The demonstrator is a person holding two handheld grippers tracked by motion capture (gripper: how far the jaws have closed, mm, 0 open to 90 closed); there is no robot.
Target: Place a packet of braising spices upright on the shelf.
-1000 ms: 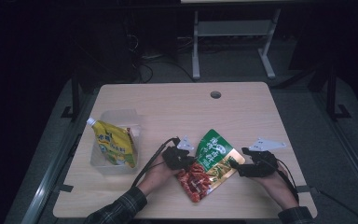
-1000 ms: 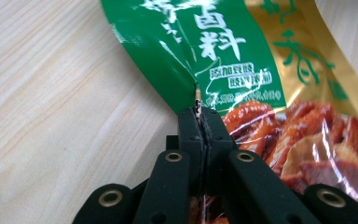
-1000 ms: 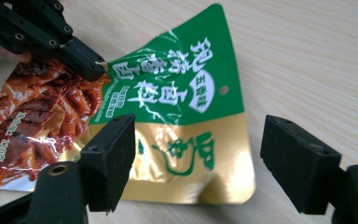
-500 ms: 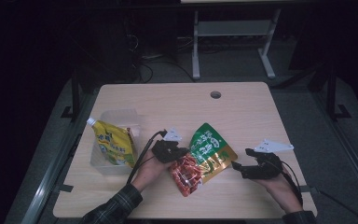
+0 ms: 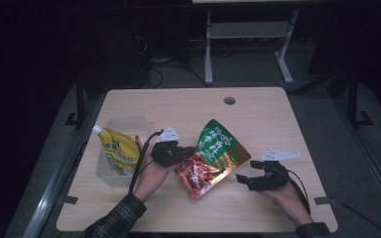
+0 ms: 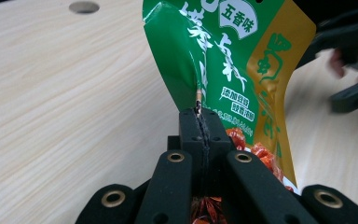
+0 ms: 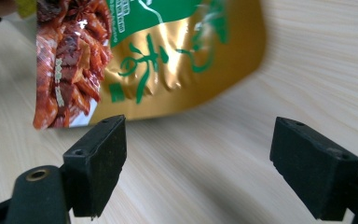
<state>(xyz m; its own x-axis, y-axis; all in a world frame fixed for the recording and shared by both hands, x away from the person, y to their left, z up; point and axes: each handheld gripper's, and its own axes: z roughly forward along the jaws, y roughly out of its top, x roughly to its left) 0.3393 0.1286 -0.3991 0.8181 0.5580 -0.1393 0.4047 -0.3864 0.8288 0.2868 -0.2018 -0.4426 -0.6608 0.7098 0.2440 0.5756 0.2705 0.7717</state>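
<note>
Item: green-and-gold snack pouch [image 5: 216, 158], printed with red spiced meat at its lower end. Location: lifted off the counter [image 5: 188, 106] near its front middle, hanging tilted between your two hands, its lower corner close to the wood or just touching it; which of the two could not be told.

Left tool [image 5: 174, 152]: clenched on the pouch. In the left gripper view the two black jaws met with only the pouch's thin side edge [image 6: 198, 100] pinched between them, and the bag [image 6: 223, 70] stood up past the tips.

Right tool [image 5: 252, 179]: released. Its jaws had just been opening and stood wide apart over bare wood, nothing between them; in the right gripper view the pouch [image 7: 168, 60] hung beyond the pads, apart from both. You held that tool low at the front right of the counter, clear of the bag.

Also on the counter: a clear plastic bin [image 5: 121, 126] at the left edge, with a yellow spouted refill pouch [image 5: 116, 151] leaning in it.

Progress, as judged: the pouch was picked up and passed wholly to your left tool, so the hand-over looked done. The likely remainder was to carry it leftward, set it into the bin beside the yellow pouch, and let go. Nothing of the green pouch was yet over the bin.
</note>
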